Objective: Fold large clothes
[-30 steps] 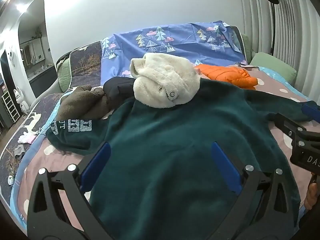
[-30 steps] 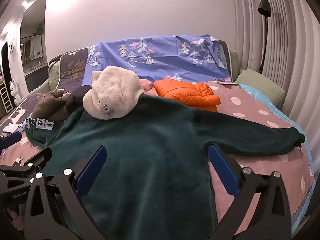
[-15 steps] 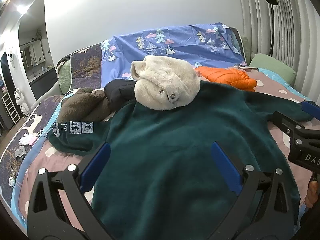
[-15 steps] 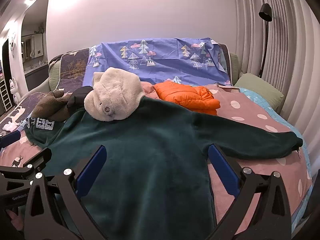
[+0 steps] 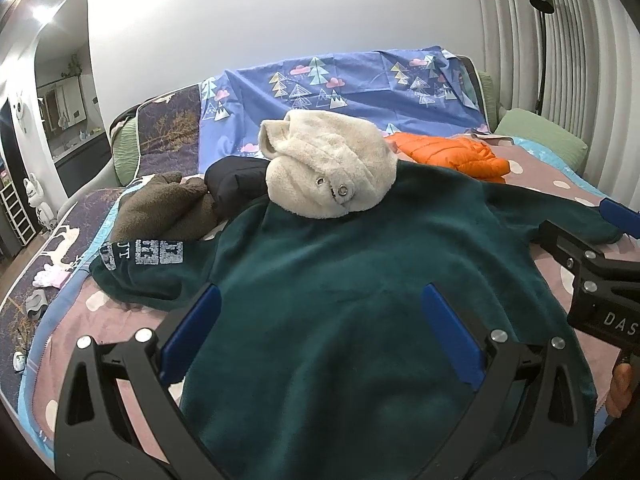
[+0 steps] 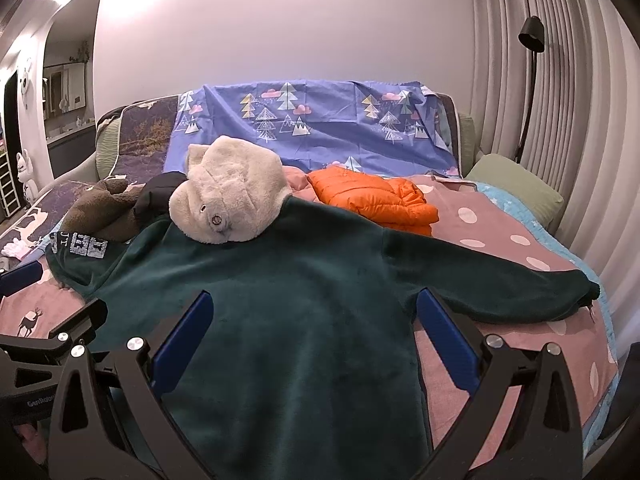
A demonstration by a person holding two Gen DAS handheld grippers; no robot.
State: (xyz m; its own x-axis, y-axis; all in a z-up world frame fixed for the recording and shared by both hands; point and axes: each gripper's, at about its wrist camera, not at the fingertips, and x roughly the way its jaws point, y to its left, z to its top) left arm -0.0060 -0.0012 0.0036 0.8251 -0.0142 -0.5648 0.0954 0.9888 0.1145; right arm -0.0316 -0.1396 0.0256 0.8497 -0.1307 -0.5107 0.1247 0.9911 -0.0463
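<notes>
**Both grippers back off a little above the spread green fleece**

Slightly more of the bed shows now than a second ago: both cameras have drawn back and up a touch, so the garment sits lower and fuller in each frame, while nothing on the bed has shifted.

Low in its own view, the left gripper (image 5: 318, 330) stands wide, blue pads well apart, holding nothing, with the fleece body filling the gap between them. The right gripper (image 6: 312, 338) is likewise wide and empty, hovering over the garment's lower right part; its left pad lies over cloth, its right pad over the edge where fleece meets the pink spotted bedspread (image 6: 500, 236).

Beyond them the dark green fleece (image 5: 360, 280) lies flat, hem toward the cameras, collar toward the top of the frame. Its long axis runs away from the grippers; the sleeves cross it. The right sleeve (image 6: 500, 280) stretches straight out to the right edge of the frame, nearer the right gripper. The left sleeve (image 5: 140, 264), with white lettering, is bunched at middle left, nearer the left gripper.

A cream fleece (image 5: 332, 172) rests on the collar area, touching it. Farther back are a brown garment (image 5: 160, 208), a black one (image 5: 236, 180) and an orange puffer jacket (image 6: 372, 200).

Judging from this, folding has not begun; a sleeve fold inward looks likeliest, each arm taking its own side.
</notes>
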